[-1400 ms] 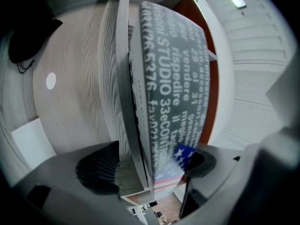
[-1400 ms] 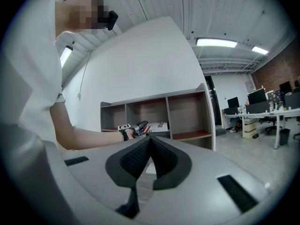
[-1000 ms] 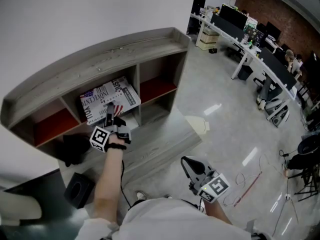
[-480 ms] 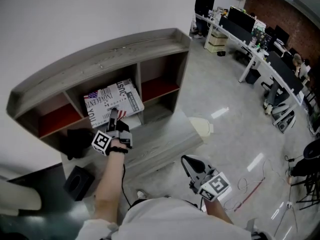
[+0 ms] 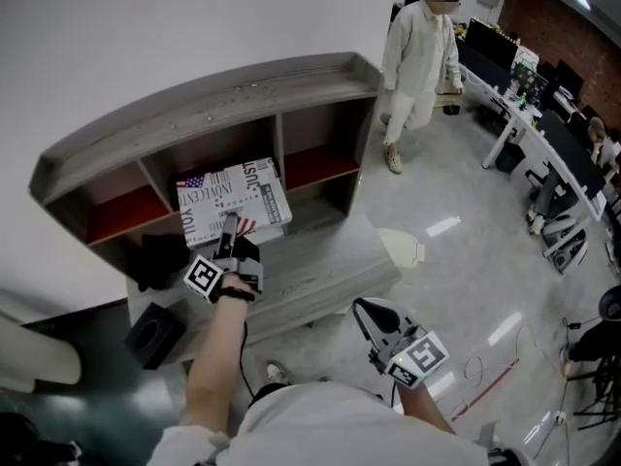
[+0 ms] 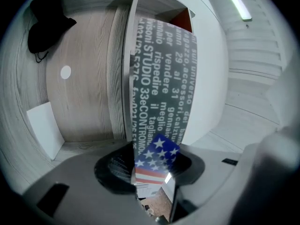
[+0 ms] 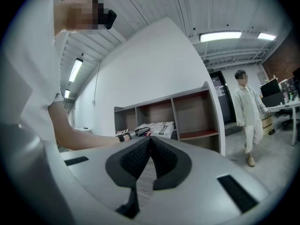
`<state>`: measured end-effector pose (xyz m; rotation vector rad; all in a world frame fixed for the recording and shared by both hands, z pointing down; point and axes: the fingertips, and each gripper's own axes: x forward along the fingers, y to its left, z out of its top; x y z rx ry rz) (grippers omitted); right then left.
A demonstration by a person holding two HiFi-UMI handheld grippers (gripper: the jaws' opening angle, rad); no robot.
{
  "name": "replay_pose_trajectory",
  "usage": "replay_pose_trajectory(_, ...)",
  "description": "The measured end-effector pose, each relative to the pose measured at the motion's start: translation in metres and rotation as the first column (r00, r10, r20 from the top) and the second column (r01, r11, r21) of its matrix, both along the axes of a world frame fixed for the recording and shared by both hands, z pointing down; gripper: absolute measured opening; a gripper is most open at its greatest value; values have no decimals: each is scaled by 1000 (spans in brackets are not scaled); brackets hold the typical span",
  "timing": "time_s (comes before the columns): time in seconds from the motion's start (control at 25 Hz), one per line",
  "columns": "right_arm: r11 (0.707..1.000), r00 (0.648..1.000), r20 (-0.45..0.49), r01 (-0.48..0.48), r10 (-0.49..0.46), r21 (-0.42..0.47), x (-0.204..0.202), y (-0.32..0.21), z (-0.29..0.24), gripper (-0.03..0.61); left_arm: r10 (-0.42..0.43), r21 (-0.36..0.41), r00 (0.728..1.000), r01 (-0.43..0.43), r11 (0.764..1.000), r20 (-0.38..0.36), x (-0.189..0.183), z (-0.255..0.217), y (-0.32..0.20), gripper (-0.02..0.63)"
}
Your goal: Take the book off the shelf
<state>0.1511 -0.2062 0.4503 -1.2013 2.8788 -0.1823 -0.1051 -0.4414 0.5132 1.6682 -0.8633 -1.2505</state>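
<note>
The left gripper [image 5: 231, 233] grasps the book [image 5: 236, 197] by its near lower edge. Its jaws have just been closing, and the corner of the cover with the stars and stripes is pinched between them. The book, covered in newsprint lettering, is tilted at the mouth of the middle compartment of the grey wooden shelf [image 5: 213, 105], above the low ledge [image 5: 320, 270]. Whether its far edge is inside the compartment cannot be told. A black cloth [image 5: 160, 260] lies at the left end of the ledge. The right gripper [image 5: 367, 313] is nearer and to the right, well apart from the shelf, its jaws clenched together on nothing. A person in pale clothes [image 5: 417, 51] stands on the floor beyond the right end of the shelf.
</note>
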Motion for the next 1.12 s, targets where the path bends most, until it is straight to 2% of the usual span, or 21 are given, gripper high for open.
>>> replay_pose_trajectory(0.52,995,995,19,101,-102,14,8,24,0,23,-47,53,999,47,997,0,13,-26,56,164)
replay_pose_trajectory(0.8,985,984,36,173,-174,22,-1,31,18,23,-39,129,997,30,991,66,26,-51,111,163)
replay_pose_trajectory(1.12,964,962,60,265,-265,13,-24,35,30,23,-143,167,975,114,979,172,-9,-74,170,162)
